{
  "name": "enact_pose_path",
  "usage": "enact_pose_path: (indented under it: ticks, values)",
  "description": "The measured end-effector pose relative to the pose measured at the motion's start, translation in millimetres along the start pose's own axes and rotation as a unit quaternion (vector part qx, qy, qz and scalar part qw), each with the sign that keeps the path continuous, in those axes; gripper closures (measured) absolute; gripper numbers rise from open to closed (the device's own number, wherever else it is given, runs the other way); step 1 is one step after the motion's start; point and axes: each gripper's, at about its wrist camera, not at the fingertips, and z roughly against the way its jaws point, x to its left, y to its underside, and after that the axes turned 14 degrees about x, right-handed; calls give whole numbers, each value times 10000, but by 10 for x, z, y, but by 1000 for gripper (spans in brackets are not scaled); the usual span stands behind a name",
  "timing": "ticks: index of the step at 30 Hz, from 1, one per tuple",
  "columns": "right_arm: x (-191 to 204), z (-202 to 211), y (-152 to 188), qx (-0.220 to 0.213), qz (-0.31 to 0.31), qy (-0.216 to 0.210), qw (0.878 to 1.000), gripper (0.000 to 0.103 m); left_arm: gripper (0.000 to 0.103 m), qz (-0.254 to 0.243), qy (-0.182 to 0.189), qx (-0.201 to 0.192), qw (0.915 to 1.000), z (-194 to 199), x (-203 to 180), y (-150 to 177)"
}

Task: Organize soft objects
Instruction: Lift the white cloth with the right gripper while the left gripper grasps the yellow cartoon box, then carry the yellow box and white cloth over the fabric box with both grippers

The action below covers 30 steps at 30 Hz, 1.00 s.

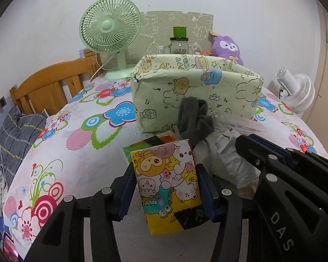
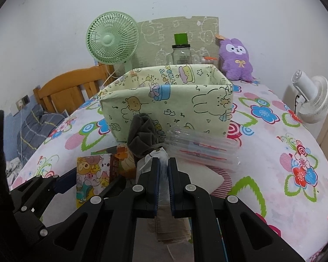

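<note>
Yellow cartoon-printed tissue pack stands upright, clamped between the left claw fingers, with the pale green fabric box straight ahead beyond it, while the right claw, just beside, pinches a crinkled white plastic packet.

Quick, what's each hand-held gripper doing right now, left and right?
Left hand-held gripper: shut on the cartoon-print tissue pack.
Right hand-held gripper: shut on the clear plastic bag.
</note>
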Motion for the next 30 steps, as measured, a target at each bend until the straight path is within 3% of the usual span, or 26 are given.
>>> enact_pose_path:
  ticks: [30]
  values:
    - [-143, 585, -306, -539, 24, 107, 9985, 95, 48, -240, 46, -435, 9988, 552, -223, -325]
